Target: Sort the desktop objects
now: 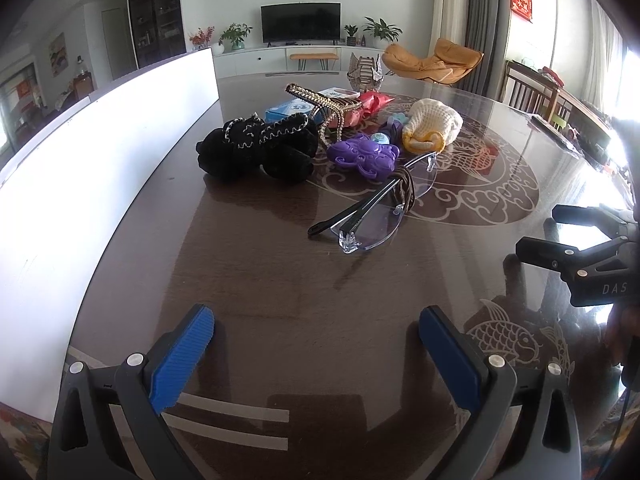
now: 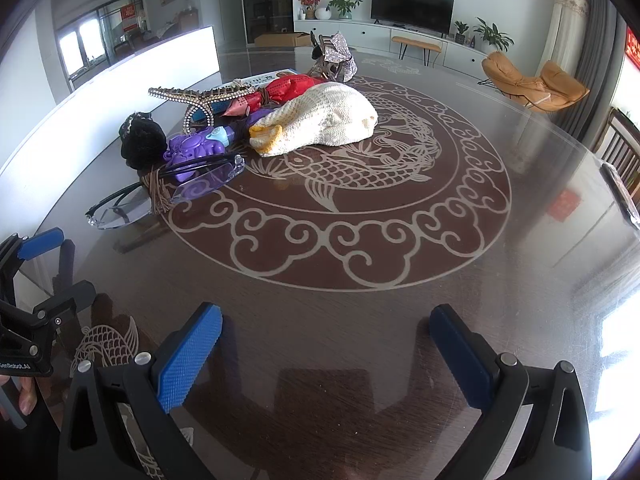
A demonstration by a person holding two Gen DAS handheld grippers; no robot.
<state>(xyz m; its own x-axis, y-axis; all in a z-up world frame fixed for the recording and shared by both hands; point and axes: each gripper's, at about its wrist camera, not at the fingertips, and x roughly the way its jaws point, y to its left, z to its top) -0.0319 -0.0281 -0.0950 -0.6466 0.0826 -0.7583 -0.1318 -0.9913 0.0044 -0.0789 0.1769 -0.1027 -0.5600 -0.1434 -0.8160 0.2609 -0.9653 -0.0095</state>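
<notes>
A heap of small objects lies on the dark glass-topped table (image 1: 280, 300). Nearest is a pair of clear glasses (image 1: 372, 208) (image 2: 160, 192) with a brown hair tie (image 1: 404, 188) looped on them. Behind sit a purple plastic toy (image 1: 364, 156) (image 2: 192, 150), a black knitted item (image 1: 256, 148) (image 2: 142, 142), a cream knitted hat (image 1: 432, 124) (image 2: 320, 120), a rhinestone hair clip (image 1: 320, 100) (image 2: 200, 98), a red wrapper (image 2: 288, 84) and a blue box (image 1: 288, 110). My left gripper (image 1: 316, 344) is open and empty, well short of the glasses. My right gripper (image 2: 326, 344) is open and empty too.
A long white board (image 1: 100, 152) runs along the table's left side. A sparkly ornament (image 1: 364, 70) (image 2: 336, 56) stands at the far edge. Chairs (image 1: 524, 92) line the right side, and an orange lounge chair (image 2: 536, 80) stands beyond. The other gripper shows at each view's edge.
</notes>
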